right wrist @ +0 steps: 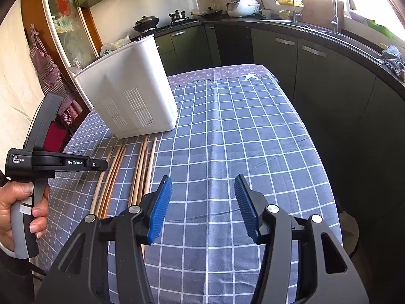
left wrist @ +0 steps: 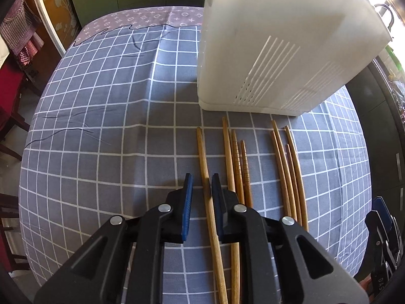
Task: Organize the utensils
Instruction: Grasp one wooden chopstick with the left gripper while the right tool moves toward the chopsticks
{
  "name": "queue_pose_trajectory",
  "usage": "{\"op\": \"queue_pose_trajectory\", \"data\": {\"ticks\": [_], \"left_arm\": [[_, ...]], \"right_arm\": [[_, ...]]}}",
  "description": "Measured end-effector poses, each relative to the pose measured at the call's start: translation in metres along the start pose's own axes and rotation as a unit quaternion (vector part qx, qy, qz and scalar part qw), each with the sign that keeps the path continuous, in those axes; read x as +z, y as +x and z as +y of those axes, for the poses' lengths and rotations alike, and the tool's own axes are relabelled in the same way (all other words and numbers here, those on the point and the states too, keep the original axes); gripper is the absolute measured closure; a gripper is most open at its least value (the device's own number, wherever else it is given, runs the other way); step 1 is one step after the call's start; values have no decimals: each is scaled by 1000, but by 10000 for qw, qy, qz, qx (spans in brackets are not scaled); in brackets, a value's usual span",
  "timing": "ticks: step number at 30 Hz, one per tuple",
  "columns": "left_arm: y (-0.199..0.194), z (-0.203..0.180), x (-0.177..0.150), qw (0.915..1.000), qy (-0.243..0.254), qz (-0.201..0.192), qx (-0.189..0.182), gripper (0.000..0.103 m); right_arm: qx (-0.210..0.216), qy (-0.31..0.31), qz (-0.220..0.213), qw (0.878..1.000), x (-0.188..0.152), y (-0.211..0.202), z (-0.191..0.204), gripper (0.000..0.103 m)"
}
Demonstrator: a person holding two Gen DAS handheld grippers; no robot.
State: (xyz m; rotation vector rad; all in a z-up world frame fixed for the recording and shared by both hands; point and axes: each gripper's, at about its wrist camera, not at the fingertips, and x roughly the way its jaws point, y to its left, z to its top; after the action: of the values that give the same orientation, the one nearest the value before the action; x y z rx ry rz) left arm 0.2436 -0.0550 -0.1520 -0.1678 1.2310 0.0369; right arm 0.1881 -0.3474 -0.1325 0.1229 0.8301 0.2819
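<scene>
Checked tablecloth (left wrist: 101, 126): L gripper (left wrist: 202, 197) jaws narrowed round leftmost chopstick (left wrist: 206, 174) near white holder (left wrist: 265, 63), grip unclear; R gripper (right wrist: 202, 202) spread, empty.

you have nine wooden chopsticks (left wrist: 286, 167) lying flat on the checked cloth, side by side and roughly parallel, their tips toward the white plastic holder (left wrist: 273, 50). one chopstick (left wrist: 206, 174) lies alone at the left of the row; then comes a close group of four (left wrist: 239, 167), some touching, then a gap, then another four. the holder stands upright just beyond the tips, tall and boxy, with slotted vents low on its near wall.
</scene>
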Motion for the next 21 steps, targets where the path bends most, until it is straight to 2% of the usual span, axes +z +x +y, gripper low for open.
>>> {"op": "queue_pose_trajectory", "data": {"ticks": [6, 8, 14, 18, 21], "left_arm": [[2, -12, -1, 9998, 154, -30, 141, 89], [2, -17, -3, 9996, 202, -39, 177, 96], [0, -20, -9, 9997, 228, -85, 83, 97], [-27, -7, -15, 9988, 205, -455, 15, 97], [-62, -1, -24, 9948, 250, -983, -29, 97]], "right_arm": [[20, 15, 50, 10000, 0, 2, -1, 50], [13, 6, 65, 10000, 0, 3, -1, 50], [12, -54, 97, 9999, 2, 2, 2, 50], [165, -163, 230, 9995, 11, 7, 6, 50], [391, -339, 448, 9977, 24, 17, 16, 50]]}}
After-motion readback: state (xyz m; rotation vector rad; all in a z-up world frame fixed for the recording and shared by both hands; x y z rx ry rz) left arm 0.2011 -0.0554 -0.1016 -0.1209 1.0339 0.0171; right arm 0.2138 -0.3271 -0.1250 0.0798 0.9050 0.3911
